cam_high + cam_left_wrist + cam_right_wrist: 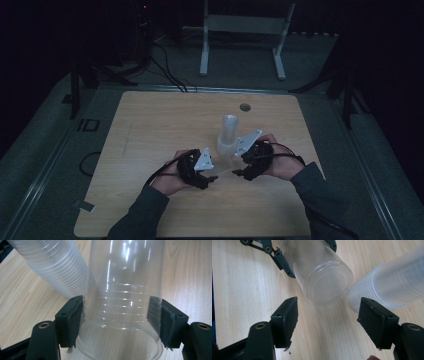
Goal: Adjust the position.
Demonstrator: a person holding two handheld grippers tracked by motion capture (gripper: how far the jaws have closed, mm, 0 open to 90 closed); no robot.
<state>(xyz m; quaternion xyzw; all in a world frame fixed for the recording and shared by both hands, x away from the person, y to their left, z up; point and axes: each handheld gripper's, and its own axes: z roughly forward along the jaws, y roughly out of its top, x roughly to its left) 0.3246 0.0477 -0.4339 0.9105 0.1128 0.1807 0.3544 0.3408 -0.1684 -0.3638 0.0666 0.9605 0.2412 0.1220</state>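
A stack of clear plastic cups point(229, 132) stands upside down near the middle of the wooden table point(150, 130). In the left gripper view, my left gripper point(121, 320) is shut on a single clear cup point(125, 302) close to its rim, with the stack point(55, 267) just behind it. In the high view, the left gripper point(212, 176) holds that cup on its side, pointing towards my right gripper point(239, 172). The right gripper point(328, 320) is open, and the cup's base point(322, 272) sits just beyond its jaws. The stack point(392, 285) lies to its right.
A round grommet hole point(244, 107) sits near the table's far edge. Beyond the table stands a white frame point(243, 35), and cables point(165, 70) run over the dark floor. Bare wood spreads to the left and right of the hands.
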